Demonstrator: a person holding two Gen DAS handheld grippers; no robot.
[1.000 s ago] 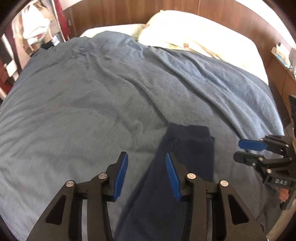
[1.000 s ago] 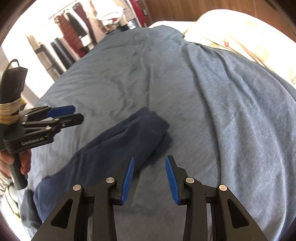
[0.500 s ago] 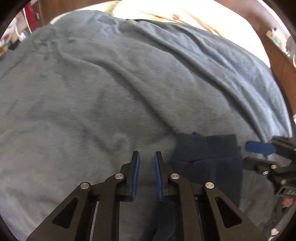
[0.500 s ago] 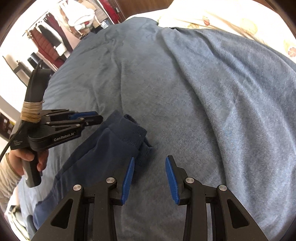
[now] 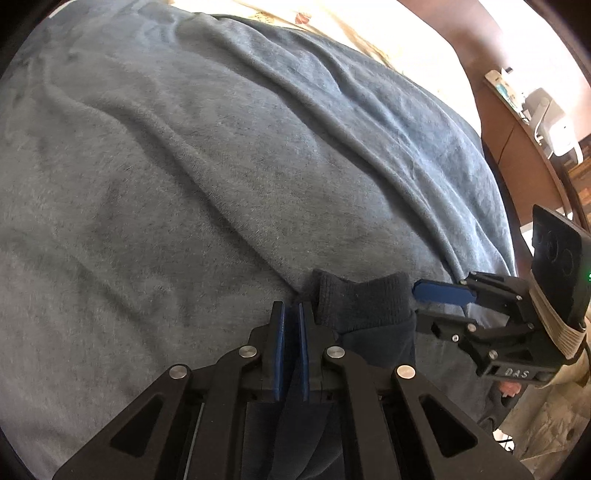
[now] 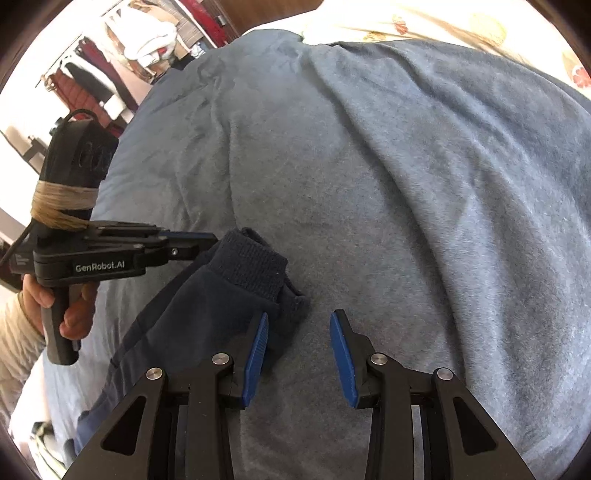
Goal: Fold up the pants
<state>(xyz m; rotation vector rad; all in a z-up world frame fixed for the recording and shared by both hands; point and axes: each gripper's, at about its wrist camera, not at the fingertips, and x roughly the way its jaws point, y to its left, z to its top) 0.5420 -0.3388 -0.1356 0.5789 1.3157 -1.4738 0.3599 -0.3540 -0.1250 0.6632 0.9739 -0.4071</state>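
Dark navy pants [image 5: 364, 299] lie on the grey-blue blanket, and the ribbed cuff end [image 6: 255, 258] points up the bed. My left gripper [image 5: 291, 314] is shut on the cuff's left edge, with dark cloth showing between its blue pads. In the right wrist view the left gripper [image 6: 210, 238] comes in from the left, its tips at the cuff's edge. My right gripper [image 6: 298, 321] stands open at the cuff's right side. Its left pad is beside the lower cuff layer and blanket lies between its jaws. In the left wrist view the right gripper [image 5: 417, 302] sits just right of the cuff.
The blanket [image 5: 184, 184] covers the bed in long wrinkles. Cream floral bedding [image 5: 388, 33] lies at the head. A wooden bedside shelf [image 5: 535, 110] holds small items at the right. Hanging clothes [image 6: 110, 74] stand past the bed's left side. A hand [image 6: 74, 314] holds the left gripper's handle.
My left gripper dropped onto the cuff's left edge and its jaws closed from wide apart to shut. The right gripper sank closer to the cuff's right side and stayed open.
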